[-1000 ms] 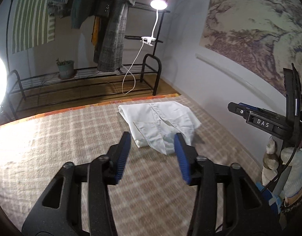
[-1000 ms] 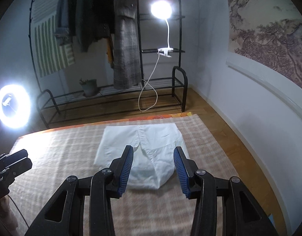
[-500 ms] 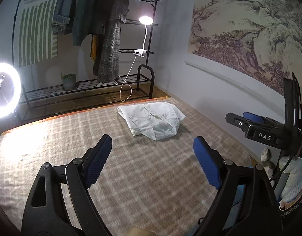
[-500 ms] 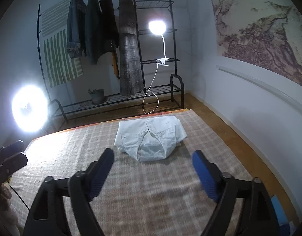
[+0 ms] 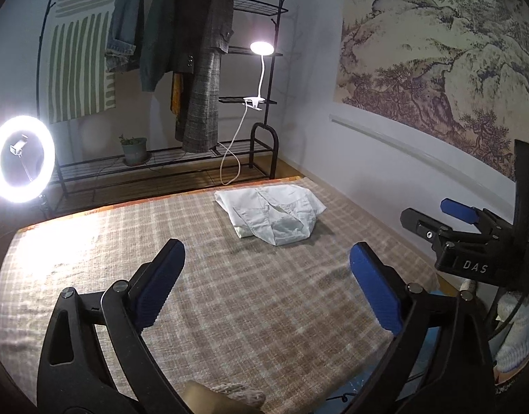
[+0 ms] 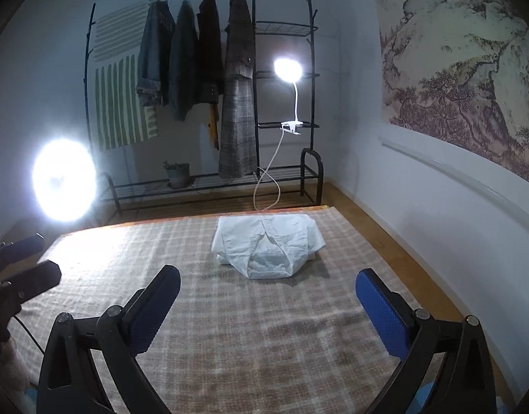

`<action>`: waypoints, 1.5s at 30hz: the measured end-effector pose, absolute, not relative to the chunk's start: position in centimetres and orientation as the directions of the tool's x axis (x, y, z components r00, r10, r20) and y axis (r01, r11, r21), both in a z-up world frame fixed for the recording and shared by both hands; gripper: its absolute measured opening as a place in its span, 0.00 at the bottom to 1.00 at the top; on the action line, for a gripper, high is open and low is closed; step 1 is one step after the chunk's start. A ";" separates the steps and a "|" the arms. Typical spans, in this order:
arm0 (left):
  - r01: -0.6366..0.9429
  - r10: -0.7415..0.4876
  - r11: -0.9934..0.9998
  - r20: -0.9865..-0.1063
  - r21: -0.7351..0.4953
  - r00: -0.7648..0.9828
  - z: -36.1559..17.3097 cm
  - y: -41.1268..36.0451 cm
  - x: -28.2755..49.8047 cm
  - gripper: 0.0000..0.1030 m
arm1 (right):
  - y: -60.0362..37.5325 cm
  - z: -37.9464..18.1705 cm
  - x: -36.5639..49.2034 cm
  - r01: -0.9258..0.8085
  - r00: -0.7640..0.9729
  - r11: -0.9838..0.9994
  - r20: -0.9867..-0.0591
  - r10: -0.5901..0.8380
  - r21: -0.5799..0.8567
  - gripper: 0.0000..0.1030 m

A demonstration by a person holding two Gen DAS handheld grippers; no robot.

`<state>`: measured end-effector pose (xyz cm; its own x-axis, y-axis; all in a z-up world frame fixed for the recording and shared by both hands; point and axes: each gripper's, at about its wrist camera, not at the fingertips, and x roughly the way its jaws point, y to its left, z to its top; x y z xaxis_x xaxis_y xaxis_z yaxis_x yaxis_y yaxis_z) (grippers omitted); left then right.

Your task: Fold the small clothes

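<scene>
Folded white garment (image 5: 273,215) lies on the checked blanket (image 5: 230,293) near its far edge, below the clothes rack (image 6: 202,103). Left gripper (image 5: 266,269) and right gripper (image 6: 268,296) both hover on the near side of the garment, well apart from it. Their jaws have just been opening and stand spread wide, with nothing between them.
</scene>
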<state>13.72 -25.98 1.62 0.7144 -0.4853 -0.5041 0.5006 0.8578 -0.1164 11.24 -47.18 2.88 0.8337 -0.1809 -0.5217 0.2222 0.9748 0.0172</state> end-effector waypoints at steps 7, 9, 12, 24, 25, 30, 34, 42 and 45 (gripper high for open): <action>0.484 -0.476 0.866 -0.505 -0.126 0.720 1.8 -25.2 13.7 0.98 | -46.6 3.6 10.9 0.216 0.851 0.976 -0.497 -0.171 0.034 1.00; 0.479 -0.474 0.868 -0.504 -0.130 0.722 1.9 -25.0 13.7 0.98 | -46.4 3.7 10.9 0.213 0.852 0.977 -0.494 -0.172 0.028 1.00; 0.474 -0.470 0.871 -0.498 -0.128 0.729 2.2 -24.8 13.7 0.99 | -46.2 3.8 10.9 0.211 0.851 0.977 -0.495 -0.174 0.019 1.00; 0.473 -0.470 0.871 -0.494 -0.128 0.731 2.3 -24.6 13.6 1.00 | -45.7 3.8 10.9 0.203 0.854 0.979 -0.491 -0.174 0.007 1.00; 0.474 -0.471 0.871 -0.494 -0.129 0.731 2.3 -24.5 13.6 1.00 | -45.6 3.8 11.0 0.203 0.853 0.979 -0.492 -0.174 0.005 1.00; 0.474 -0.470 0.871 -0.495 -0.127 0.731 2.2 -24.6 13.6 1.00 | -45.3 3.7 11.0 0.194 0.853 0.981 -0.495 -0.166 0.005 1.00; 0.474 -0.468 0.872 -0.494 -0.125 0.732 2.2 -24.6 13.6 1.00 | -45.1 3.5 11.2 0.190 0.850 0.982 -0.501 -0.165 -0.001 1.00; 0.475 -0.469 0.871 -0.493 -0.123 0.733 2.4 -24.5 13.7 1.00 | -44.8 3.2 11.3 0.182 0.846 0.983 -0.510 -0.156 0.000 1.00; 0.476 -0.469 0.871 -0.492 -0.121 0.733 2.5 -24.3 13.7 1.00 | -44.7 3.1 11.4 0.181 0.845 0.984 -0.511 -0.156 -0.001 1.00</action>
<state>13.74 -24.31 2.48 0.7332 -0.4690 -0.4924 0.4757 0.8712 -0.1214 11.36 -44.67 3.13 0.8454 -0.1560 -0.5108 0.1806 0.9836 -0.0014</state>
